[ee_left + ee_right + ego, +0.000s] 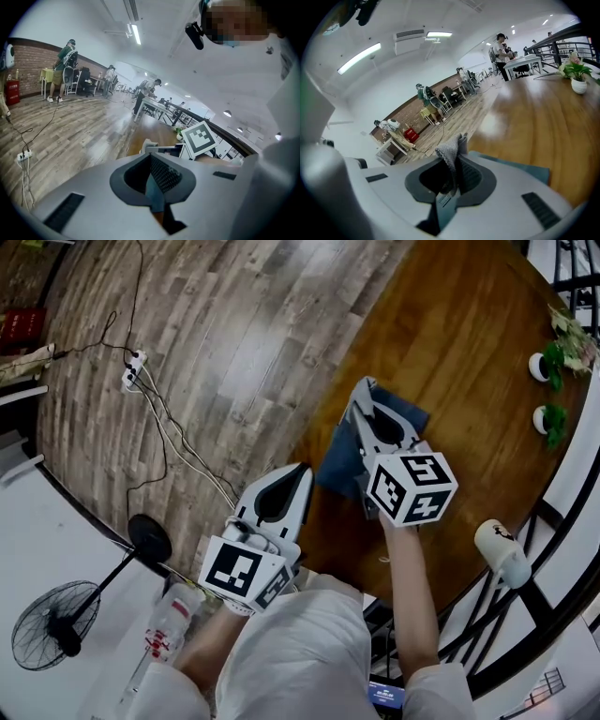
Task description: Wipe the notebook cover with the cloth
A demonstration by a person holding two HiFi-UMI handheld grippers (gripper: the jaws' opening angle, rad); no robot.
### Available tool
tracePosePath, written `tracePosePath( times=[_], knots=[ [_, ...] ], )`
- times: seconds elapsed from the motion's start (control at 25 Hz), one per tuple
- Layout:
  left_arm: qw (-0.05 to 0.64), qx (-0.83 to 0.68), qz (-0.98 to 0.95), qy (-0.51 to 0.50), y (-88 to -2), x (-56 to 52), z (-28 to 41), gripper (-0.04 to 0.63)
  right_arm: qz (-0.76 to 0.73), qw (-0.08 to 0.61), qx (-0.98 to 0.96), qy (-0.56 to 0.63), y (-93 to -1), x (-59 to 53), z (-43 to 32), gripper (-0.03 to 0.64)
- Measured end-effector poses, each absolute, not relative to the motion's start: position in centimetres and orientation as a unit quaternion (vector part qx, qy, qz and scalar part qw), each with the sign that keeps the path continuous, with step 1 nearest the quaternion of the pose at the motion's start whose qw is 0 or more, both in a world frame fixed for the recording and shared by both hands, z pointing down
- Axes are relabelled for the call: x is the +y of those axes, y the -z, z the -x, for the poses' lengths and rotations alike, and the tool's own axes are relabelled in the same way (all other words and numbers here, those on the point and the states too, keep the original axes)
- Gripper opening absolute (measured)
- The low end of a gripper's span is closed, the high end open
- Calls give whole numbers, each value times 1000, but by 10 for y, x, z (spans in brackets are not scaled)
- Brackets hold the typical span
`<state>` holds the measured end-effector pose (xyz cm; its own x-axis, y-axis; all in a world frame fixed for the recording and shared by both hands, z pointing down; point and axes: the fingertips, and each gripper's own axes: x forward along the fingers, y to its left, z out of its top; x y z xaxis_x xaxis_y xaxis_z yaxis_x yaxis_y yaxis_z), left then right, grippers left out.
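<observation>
A blue notebook [339, 457] lies on the round wooden table [469, 352], near its left edge. My right gripper [362, 388] hovers over the notebook, shut on a grey cloth [451, 151] that sticks up out of the jaw tips. The right gripper view has the notebook [520, 167] just beyond those jaws [457, 161]. My left gripper [302, 469] hangs by the table's edge, below and left of the notebook. It is shut with nothing held [153, 158]. The right gripper's marker cube [201, 136] shows ahead of it.
Two small potted plants [544, 367] [549, 418] stand at the table's far right, and a white mug-like object [502, 554] near the railing. On the floor to the left are a power strip with cables [134, 369], a fan [56, 634] and a bottle [169, 624].
</observation>
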<state>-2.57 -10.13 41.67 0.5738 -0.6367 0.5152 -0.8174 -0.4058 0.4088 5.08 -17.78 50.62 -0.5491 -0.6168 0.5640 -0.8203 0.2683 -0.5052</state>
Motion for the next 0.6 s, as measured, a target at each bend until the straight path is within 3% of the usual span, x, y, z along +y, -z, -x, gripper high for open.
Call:
tracePosePath(
  times=[0.6],
  knots=[
    [325,-437,-826,-146,-424,-104,23,20,-471,206,-756,-405,-534,-185,-62,41]
  ],
)
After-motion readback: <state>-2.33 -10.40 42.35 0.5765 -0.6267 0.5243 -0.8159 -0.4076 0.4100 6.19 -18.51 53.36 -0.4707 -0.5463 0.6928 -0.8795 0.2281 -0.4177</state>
